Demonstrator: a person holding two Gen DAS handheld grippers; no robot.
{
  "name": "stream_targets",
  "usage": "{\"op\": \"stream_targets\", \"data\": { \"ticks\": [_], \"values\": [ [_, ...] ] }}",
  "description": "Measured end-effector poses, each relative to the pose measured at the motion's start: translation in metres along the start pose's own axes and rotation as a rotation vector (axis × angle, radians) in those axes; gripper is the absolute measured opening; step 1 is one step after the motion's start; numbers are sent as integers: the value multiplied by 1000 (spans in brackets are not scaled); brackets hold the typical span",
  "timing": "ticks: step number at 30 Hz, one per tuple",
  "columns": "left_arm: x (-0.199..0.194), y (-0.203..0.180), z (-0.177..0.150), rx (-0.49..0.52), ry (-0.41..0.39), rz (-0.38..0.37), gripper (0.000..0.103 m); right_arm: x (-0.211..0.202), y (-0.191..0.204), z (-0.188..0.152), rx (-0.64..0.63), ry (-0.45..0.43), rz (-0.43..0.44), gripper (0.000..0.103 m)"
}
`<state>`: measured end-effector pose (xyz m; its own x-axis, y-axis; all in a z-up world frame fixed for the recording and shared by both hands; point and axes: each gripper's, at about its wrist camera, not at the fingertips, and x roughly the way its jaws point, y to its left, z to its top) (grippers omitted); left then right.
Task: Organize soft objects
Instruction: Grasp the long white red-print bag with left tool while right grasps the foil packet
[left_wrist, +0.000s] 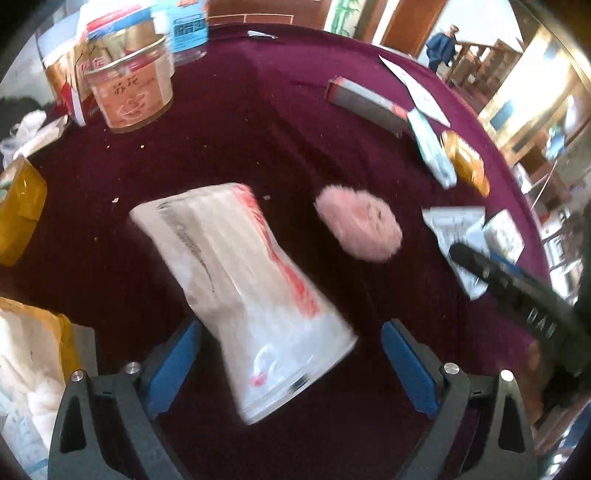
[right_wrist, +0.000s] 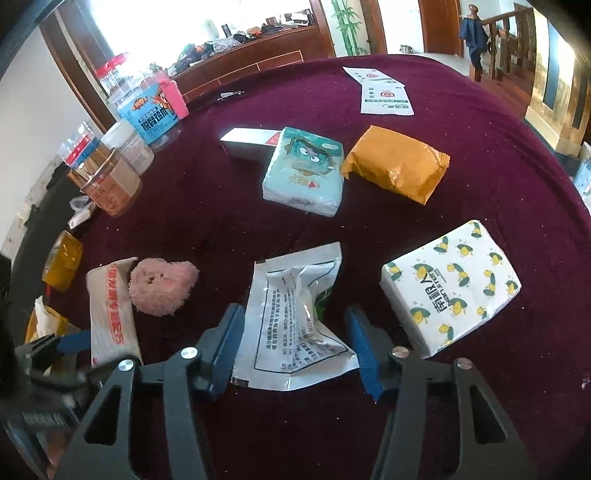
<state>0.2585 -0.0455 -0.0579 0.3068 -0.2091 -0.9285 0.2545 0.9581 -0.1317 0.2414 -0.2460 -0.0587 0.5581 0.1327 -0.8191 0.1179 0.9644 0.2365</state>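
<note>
— Straddling what, low in frame? Left tongs (left_wrist: 291, 365) spread wide around the white soft pack (left_wrist: 243, 291), pinching nothing, probably lined up to take it.

— Same on the right: right tongs (right_wrist: 293, 347) spread around the crinkled sachet (right_wrist: 299, 317), at lower centre, not yet closed.

— Farther out? Pink plush (right_wrist: 162, 288) just beside the soft pack, lemon tissue pack (right_wrist: 450, 284) right of frame, all on the maroon tabletop (right_wrist: 480, 155).

— Containers? Jars (right_wrist: 110, 188) at upper left, lidded, contents hard to tell.
</note>
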Motion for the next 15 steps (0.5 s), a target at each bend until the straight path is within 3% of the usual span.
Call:
{"op": "stream_targets", "data": {
  "ticks": [2, 5, 7, 11, 15],
  "values": [
    [3, -2, -1, 5, 0, 29, 99, 1, 1, 0, -7, 0, -13, 33],
    [4, -4, 3, 10, -12, 65, 96, 2, 2, 0, -22, -3, -55, 24],
    [6, -9, 4, 33, -21, 132, 88, 2, 1, 0, -23, -4, -55, 21],
    [3, -8, 2, 39, -36, 126, 80, 3, 1, 0, -28, -3, -43, 18],
    [-11, -4, -10, 9, -46, 107, 53, 2, 4, 0, -35, -7, -36, 18]
  ]
}}
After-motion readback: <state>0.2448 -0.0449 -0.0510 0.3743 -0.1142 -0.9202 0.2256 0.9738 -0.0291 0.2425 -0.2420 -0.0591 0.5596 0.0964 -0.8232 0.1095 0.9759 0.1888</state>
